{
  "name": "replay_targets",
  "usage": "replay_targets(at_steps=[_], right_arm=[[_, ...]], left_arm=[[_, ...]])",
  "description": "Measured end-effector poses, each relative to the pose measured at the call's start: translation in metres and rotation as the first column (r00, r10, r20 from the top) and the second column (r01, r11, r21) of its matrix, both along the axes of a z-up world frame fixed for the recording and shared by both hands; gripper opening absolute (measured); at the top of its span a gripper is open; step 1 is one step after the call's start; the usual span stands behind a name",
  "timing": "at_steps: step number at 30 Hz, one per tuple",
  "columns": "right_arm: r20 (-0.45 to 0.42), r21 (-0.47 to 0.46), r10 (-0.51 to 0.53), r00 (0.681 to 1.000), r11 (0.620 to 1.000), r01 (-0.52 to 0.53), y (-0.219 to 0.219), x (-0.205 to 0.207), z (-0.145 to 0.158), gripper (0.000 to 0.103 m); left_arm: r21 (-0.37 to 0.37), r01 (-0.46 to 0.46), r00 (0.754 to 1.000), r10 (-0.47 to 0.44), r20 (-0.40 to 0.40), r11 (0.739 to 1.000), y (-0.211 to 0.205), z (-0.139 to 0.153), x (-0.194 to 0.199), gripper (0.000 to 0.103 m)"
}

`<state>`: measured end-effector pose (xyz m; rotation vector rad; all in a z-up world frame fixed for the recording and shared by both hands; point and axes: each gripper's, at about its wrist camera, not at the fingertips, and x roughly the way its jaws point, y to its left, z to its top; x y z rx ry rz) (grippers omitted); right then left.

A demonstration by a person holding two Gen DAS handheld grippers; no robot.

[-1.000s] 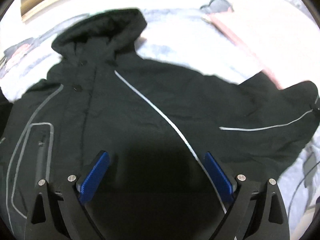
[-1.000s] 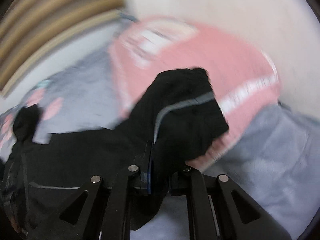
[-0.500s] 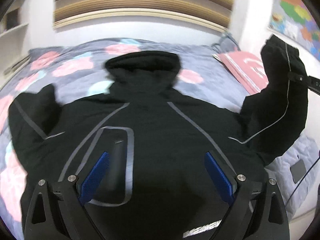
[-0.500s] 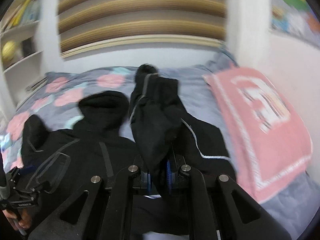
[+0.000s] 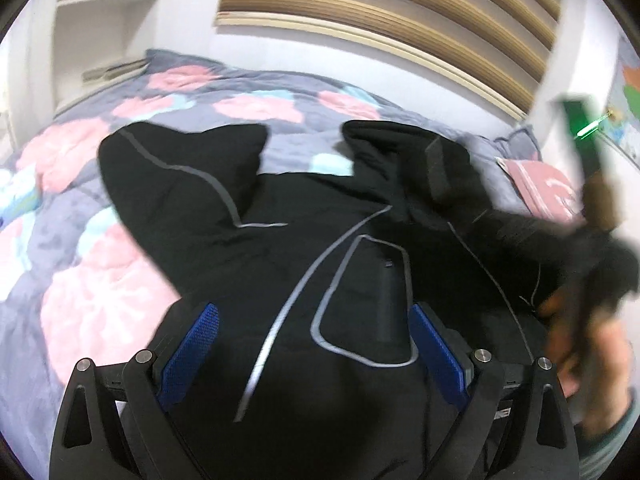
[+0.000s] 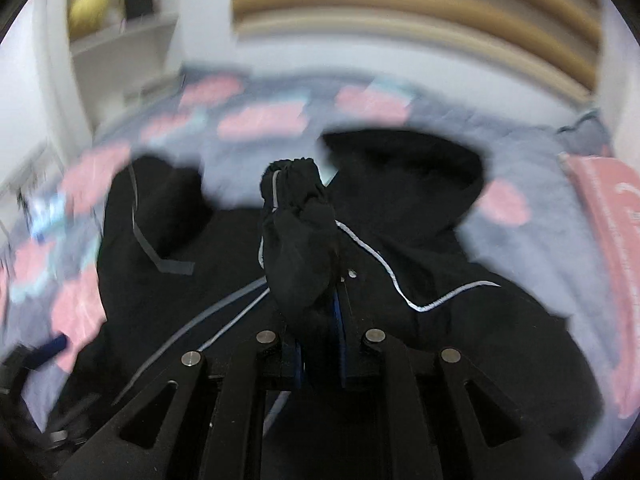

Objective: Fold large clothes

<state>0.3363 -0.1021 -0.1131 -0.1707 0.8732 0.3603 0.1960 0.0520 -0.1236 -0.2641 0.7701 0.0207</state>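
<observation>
Holding my left gripper (image 5: pixel 314 350) wide open, I see its blue ridged pads (image 5: pixel 188 350) stand well apart over the chest of the jacket (image 5: pixel 320 272), with nothing between them. The jacket is black, matte and softly puffed, piped with thin grey reflective lines that trace a rounded pocket outline at its middle. It lies spread face up on the bed (image 5: pixel 100 280), whose quilted cover is grey-blue with pink and pale teal blotches. At 10 o'clock one sleeve (image 5: pixel 180 176) lies bent on the quilt. At 12 o'clock the hood (image 5: pixel 400 148) lies slack and crumpled. At 3 o'clock the other sleeve is lifted and smeared by motion; my right hand (image 5: pixel 596 364) there is too blurred to make out. A pink pillow (image 5: pixel 548 192) sits past it at 2 o'clock, with white marks I cannot read.

My right gripper (image 6: pixel 320 312) is clamped on the cuff (image 6: pixel 298 240), a bunched black wad with a grey stripe, which stands up between the jaws and hides the pads almost wholly. Behind it the hood (image 6: pixel 404 168) sits at 1 o'clock. That whole view is blurred. Wooden slats (image 5: pixel 400 4) band the wall at 12 o'clock, cut off by the lens rim. No lettering on the jacket is legible.
</observation>
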Motion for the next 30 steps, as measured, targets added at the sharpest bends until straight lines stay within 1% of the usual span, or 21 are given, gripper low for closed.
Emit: replay_targets(at_steps=[1, 3, 6, 7, 8, 9, 11, 13, 15, 16, 18, 19, 23, 26, 27, 28, 29, 30], right_arm=[[-0.051, -0.031, 0.017, 0.999, 0.999, -0.018, 0.020, 0.004, -0.025, 0.015], [-0.113, -0.066, 0.034, 0.993, 0.997, -0.042, 0.039, 0.008, -0.060, 0.015], [-0.162, -0.111, 0.039, 0.986, 0.992, -0.058, 0.055, 0.011, -0.097, 0.019], [-0.163, -0.124, 0.043, 0.986, 0.990, -0.064, 0.057, 0.011, -0.102, 0.019], [-0.155, -0.138, 0.056, 0.986, 0.987, -0.078, 0.056, 0.009, -0.102, 0.023], [-0.155, -0.134, 0.079, 0.985, 0.986, -0.100, 0.056, 0.007, -0.101, 0.033], [-0.185, -0.080, 0.143, 0.972, 0.984, -0.160, 0.046, 0.003, -0.092, 0.046], [-0.186, -0.029, 0.170, 0.968, 0.983, -0.179, 0.031, -0.005, -0.077, 0.047], [-0.140, -0.014, 0.168, 0.976, 0.985, -0.172, 0.008, -0.019, -0.055, 0.047], [-0.117, -0.014, 0.160, 0.980, 0.987, -0.163, 0.000, -0.025, -0.047, 0.047], [-0.072, -0.018, 0.119, 0.990, 0.993, -0.120, -0.029, -0.037, -0.029, 0.048], [-0.061, -0.017, 0.072, 0.996, 0.997, -0.073, -0.053, -0.043, -0.022, 0.048], [-0.055, 0.006, -0.058, 0.997, 0.998, 0.058, -0.124, -0.059, -0.006, 0.048], [-0.041, -0.014, -0.155, 0.987, 0.988, 0.155, -0.169, -0.074, 0.001, 0.048], [-0.045, -0.017, -0.183, 0.982, 0.983, 0.183, -0.180, -0.075, 0.002, 0.048], [-0.052, -0.017, -0.208, 0.977, 0.978, 0.207, -0.191, -0.075, 0.001, 0.048], [-0.061, -0.016, -0.232, 0.971, 0.973, 0.232, -0.203, -0.075, 0.001, 0.048], [-0.069, -0.019, -0.254, 0.965, 0.967, 0.254, -0.212, -0.073, 0.001, 0.048]], left_arm=[[-0.003, -0.011, 1.000, 0.011, -0.006, 1.000, 0.005, -0.003, 0.000, 0.096], [0.000, -0.038, 0.999, 0.038, -0.017, 0.999, 0.018, -0.008, -0.002, 0.096], [0.003, -0.066, 0.997, 0.066, -0.027, 0.998, 0.032, -0.011, -0.005, 0.096], [0.002, -0.075, 0.997, 0.075, -0.030, 0.997, 0.038, -0.013, -0.005, 0.096], [0.000, -0.077, 0.996, 0.077, -0.032, 0.997, 0.040, -0.013, -0.004, 0.096], [-0.002, -0.077, 0.996, 0.077, -0.035, 0.997, 0.042, -0.013, -0.003, 0.096], [-0.013, -0.055, 0.998, 0.055, -0.040, 0.998, 0.044, -0.013, 0.003, 0.096], [-0.037, -0.005, 0.999, 0.004, -0.040, 0.999, 0.040, -0.011, 0.012, 0.096], [-0.084, 0.064, 0.997, -0.068, -0.046, 0.994, 0.036, -0.012, 0.026, 0.096], [-0.154, 0.130, 0.988, -0.140, -0.058, 0.980, 0.033, -0.015, 0.040, 0.096], [-0.243, 0.182, 0.976, -0.206, -0.076, 0.953, 0.031, -0.021, 0.060, 0.096], [-0.264, 0.194, 0.971, -0.224, -0.088, 0.945, 0.028, -0.025, 0.073, 0.096], [-0.258, 0.202, 0.960, -0.243, -0.140, 0.945, 0.012, -0.040, 0.116, 0.096], [-0.249, 0.207, 0.949, -0.256, -0.185, 0.946, -0.007, -0.054, 0.145, 0.094], [-0.232, 0.199, 0.947, -0.248, -0.206, 0.952, -0.013, -0.060, 0.156, 0.077], [-0.212, 0.202, 0.942, -0.249, -0.225, 0.956, -0.020, -0.065, 0.164, 0.029], [-0.208, 0.212, 0.932, -0.262, -0.250, 0.955, -0.024, -0.069, 0.171, 0.021], [-0.201, 0.215, 0.930, -0.263, -0.257, 0.956, -0.026, -0.069, 0.174, 0.021]])
